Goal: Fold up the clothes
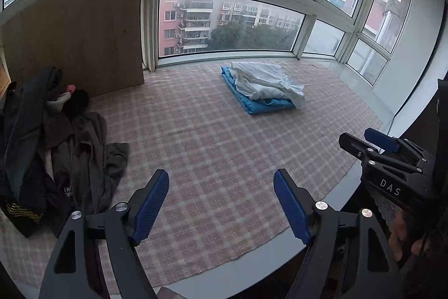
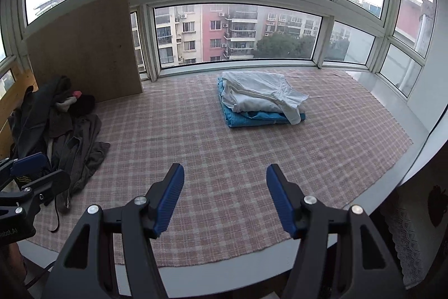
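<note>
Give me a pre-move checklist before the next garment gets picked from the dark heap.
1. Left gripper empty, jaws apart: ok.
2. Right gripper empty, jaws apart: ok.
3. White garment resting on the blue garment, both folded: ok, though a white corner hangs over the edge.
4. Bare stretch of checked cloth for folding: ok.
5. Dark heap at the left, unfolded: ok.
6. Single garment separable from the heap: cannot tell.
</note>
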{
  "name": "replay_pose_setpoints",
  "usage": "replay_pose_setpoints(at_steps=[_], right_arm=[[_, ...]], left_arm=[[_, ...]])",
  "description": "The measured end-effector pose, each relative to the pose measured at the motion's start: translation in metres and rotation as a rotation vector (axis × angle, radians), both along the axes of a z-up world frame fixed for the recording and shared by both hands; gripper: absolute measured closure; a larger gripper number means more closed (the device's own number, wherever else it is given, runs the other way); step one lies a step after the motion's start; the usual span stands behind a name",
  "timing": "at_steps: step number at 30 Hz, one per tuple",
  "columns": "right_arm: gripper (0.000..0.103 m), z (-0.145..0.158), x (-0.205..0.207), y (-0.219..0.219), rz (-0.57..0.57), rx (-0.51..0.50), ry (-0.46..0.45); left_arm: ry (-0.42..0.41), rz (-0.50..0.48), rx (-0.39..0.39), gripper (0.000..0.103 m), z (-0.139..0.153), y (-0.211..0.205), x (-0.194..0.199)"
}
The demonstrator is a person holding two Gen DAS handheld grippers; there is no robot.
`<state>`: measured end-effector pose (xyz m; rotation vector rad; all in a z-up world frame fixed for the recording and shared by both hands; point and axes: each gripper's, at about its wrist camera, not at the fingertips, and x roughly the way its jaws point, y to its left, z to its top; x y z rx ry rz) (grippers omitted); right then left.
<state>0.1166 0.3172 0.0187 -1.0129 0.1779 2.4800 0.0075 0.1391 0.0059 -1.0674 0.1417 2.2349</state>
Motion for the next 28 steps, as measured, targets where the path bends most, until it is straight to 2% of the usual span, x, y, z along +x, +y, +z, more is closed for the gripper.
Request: replay_pose_setpoints(at_steps=[9, 19, 24, 28], right_arm=[[0.042, 0.006, 0.029, -0.018, -0.025, 0.03, 0.016], [0.042, 0.004, 0.04, -0.02, -0.014, 0.035, 0.007], [0.042, 0.006, 0.043, -0.021, -0.016, 0.049, 0.014], [0.042, 0.007, 0.044, -0.018, -0.018, 0.058, 0.017]], left_arm=[[0.049, -0.023, -0.006, 0.027, 0.008, -0.01, 0.027], [0.061, -0.022, 0.013, 0.027, 0.015, -0.015, 0.043], [0.023, -0.03, 0.051, 0.027, 0.018, -0.016, 0.044], [0.05, -0.03, 0.058, 0.027, 0.022, -0.014, 0.049]])
